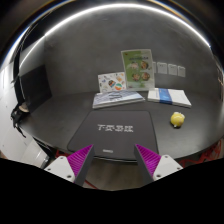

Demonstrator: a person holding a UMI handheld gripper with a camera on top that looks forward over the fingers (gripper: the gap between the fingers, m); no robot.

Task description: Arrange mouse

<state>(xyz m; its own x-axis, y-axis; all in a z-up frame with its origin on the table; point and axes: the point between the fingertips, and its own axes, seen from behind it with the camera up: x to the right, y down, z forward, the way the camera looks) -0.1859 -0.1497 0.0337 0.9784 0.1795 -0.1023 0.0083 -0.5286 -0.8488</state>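
My gripper (112,160) is open and empty, its two purple pads (78,158) spread wide apart above the near edge of a dark table (60,115). Just ahead of the fingers lies a closed dark laptop (118,130) with a light logo on its lid. A small yellow-green rounded object (178,119) sits on the table to the right of the laptop, beyond the right finger; I cannot tell whether it is the mouse. No other mouse shows.
Beyond the laptop lie flat booklets (118,98) and a blue-white book (168,96). Leaflets stand upright behind them (137,66), with small cards on the wall (172,69). A dark object (17,115) sits at the table's left edge.
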